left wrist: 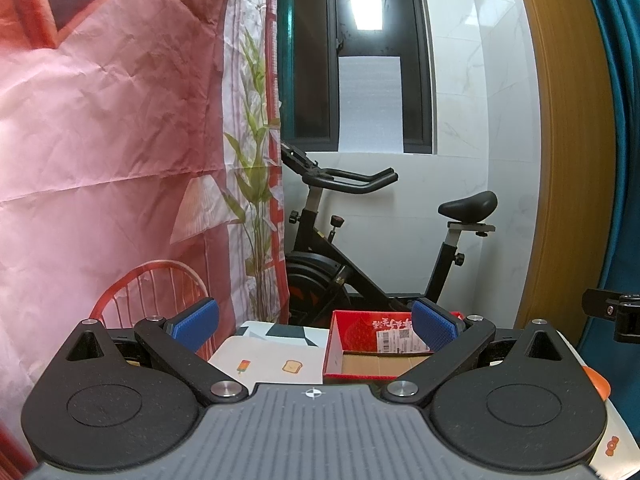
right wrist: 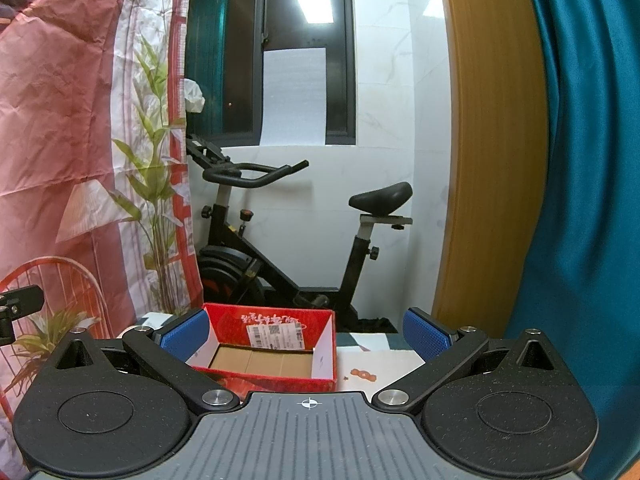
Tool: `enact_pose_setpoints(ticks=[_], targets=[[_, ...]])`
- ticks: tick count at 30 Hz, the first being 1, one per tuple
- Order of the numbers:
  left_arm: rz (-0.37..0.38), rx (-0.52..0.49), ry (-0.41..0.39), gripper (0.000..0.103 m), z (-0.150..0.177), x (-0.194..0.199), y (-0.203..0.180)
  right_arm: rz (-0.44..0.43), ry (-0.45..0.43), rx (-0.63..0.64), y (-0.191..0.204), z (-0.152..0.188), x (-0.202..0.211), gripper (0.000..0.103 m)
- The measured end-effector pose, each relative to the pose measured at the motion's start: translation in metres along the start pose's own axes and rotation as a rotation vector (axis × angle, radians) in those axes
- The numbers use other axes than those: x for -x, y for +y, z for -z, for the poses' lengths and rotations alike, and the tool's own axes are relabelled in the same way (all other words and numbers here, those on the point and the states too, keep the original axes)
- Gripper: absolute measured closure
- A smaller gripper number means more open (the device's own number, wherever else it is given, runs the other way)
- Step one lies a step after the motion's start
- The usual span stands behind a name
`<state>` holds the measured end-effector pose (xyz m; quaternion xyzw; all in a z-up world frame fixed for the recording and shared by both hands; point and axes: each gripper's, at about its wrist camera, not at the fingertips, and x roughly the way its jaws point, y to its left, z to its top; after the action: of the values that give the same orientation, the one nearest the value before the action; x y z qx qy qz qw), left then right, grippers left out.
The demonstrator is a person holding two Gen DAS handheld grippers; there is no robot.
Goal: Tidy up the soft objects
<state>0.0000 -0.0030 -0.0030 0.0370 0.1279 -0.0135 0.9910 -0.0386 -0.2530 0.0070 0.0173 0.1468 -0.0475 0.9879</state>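
Both claws, left [left wrist: 314, 326] and right [right wrist: 308, 332], hang spread wide and empty above the counter [left wrist: 264, 360] beside a red box [right wrist: 276, 352].

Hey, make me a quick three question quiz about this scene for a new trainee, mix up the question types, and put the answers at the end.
1. True or false: the left claw is holding something.
2. What lies inside the red box? A) folded towels B) nothing but its bare cardboard floor C) a plush toy
3. What large piece of equipment stands behind the table?

Key:
1. False; both it and the right claw are open and hold nothing.
2. B
3. An exercise bike.
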Motion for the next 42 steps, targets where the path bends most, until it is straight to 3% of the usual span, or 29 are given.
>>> enact_pose_setpoints(ticks=[12, 18, 26, 30, 38, 42], targets=[[0.020, 0.035, 0.028, 0.000, 0.008, -0.009, 0.006, -0.011, 0.010, -0.013, -0.002, 0.009, -0.007, 0.000], [0.028, 0.014, 0.030, 0.000, 0.017, -0.017, 0.003, -0.083, 0.046, -0.092, -0.010, 0.025, -0.034, 0.000], [0.048, 0.035, 0.187, 0.000, 0.049, -0.073, 0.010, -0.086, 0.056, -0.111, -0.014, 0.078, -0.092, 0.000], [0.026, 0.032, 0.257, 0.000, 0.076, -0.102, 0.015, -0.064, 0.143, -0.084, -0.006, 0.105, -0.127, 0.000], [-0.006, -0.012, 0.314, 0.000, 0.122, -0.145, 0.015, -0.098, 0.286, -0.097, 0.000, 0.159, -0.174, 0.000], [-0.006, -0.021, 0.412, 0.000, 0.147, -0.167, 0.015, -0.121, 0.357, -0.110, -0.002, 0.181, -0.187, 0.000]])
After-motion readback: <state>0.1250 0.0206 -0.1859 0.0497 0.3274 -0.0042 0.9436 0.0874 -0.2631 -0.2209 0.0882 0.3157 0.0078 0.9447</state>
